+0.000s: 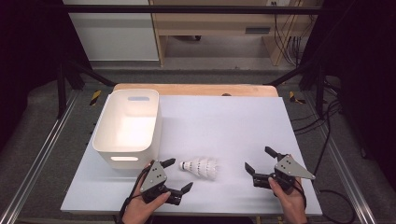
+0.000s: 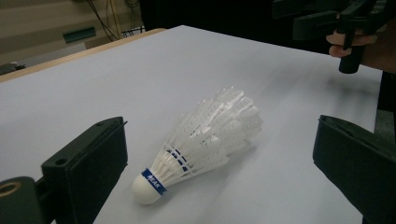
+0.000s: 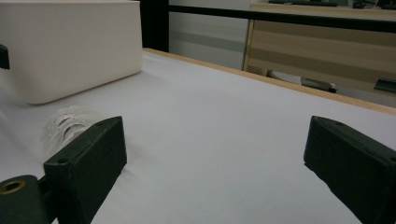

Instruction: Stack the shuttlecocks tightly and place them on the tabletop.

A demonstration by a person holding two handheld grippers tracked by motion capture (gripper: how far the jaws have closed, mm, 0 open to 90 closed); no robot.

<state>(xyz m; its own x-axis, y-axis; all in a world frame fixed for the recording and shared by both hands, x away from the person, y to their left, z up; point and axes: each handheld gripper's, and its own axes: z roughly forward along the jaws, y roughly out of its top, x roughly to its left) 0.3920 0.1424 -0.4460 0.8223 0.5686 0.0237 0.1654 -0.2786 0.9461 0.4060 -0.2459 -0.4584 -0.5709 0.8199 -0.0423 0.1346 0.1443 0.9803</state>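
The shuttlecock [image 1: 201,167] lies on its side on the white sheet [image 1: 224,121] that covers the table, near the front edge at about 6 o'clock from the middle of the sheet. In the left gripper view the shuttlecock [image 2: 201,142] shows a round white cork head with a blue band around it, and the band carries small white letters that seem to read "PEAK", though they are too small to be sure. Its skirt is white plastic, a net of thin ribs that opens into a cone, with two thin blue rings near the head. The head points to 9 o'clock in the high view and the skirt to 3 o'clock. The left gripper [image 1: 176,176] is just beside it at 8 o'clock; its black jaws stand wide apart and hold nothing, with the shuttlecock lying on the sheet before the gap between them. The right gripper [image 1: 258,159] is at 3 o'clock from the shuttlecock, apart from it, and its jaws are also spread wide with nothing in them. A white plastic bin [image 1: 127,127], rectangular with rounded corners and slot handles, stands at 10 o'clock from the shuttlecock. A light wooden table edge [image 1: 196,88] shows beyond the sheet at 12 o'clock.
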